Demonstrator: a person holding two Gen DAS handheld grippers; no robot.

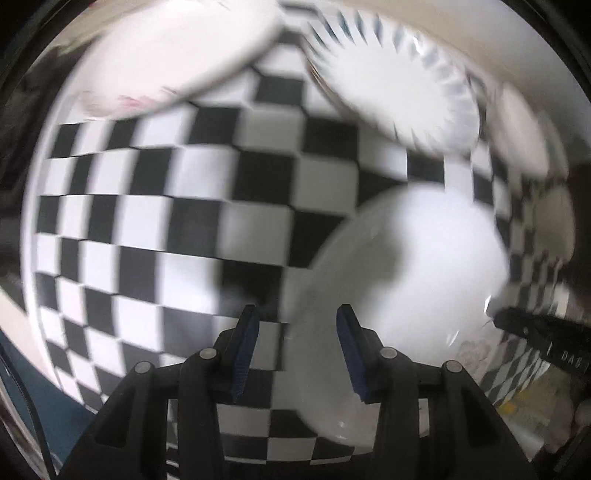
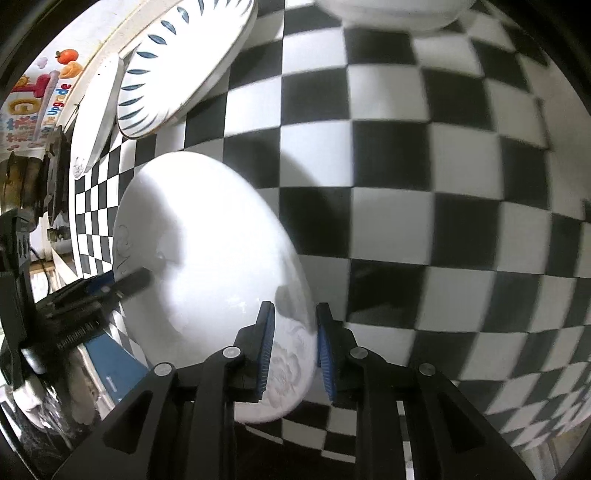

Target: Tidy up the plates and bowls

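A white bowl (image 2: 207, 254) with a faint flower print sits on the checkered table (image 2: 424, 184). My right gripper (image 2: 295, 347) straddles its near rim, one finger inside and one outside, closed on the rim. The same bowl shows in the left wrist view (image 1: 406, 266), with its rim between the fingers of my left gripper (image 1: 295, 350), which stands open. The right gripper's fingertips (image 1: 517, 321) show at that bowl's right rim. A blue-patterned plate (image 2: 184, 62) lies at the back; it also shows in the left wrist view (image 1: 391, 77).
A white plate with a pink print (image 1: 173, 62) lies at the far left. Another white dish (image 2: 96, 114) lies beside the patterned plate, and a white bowl (image 2: 391, 11) at the far edge. A colourful box (image 2: 33, 107) stands past the table's left edge.
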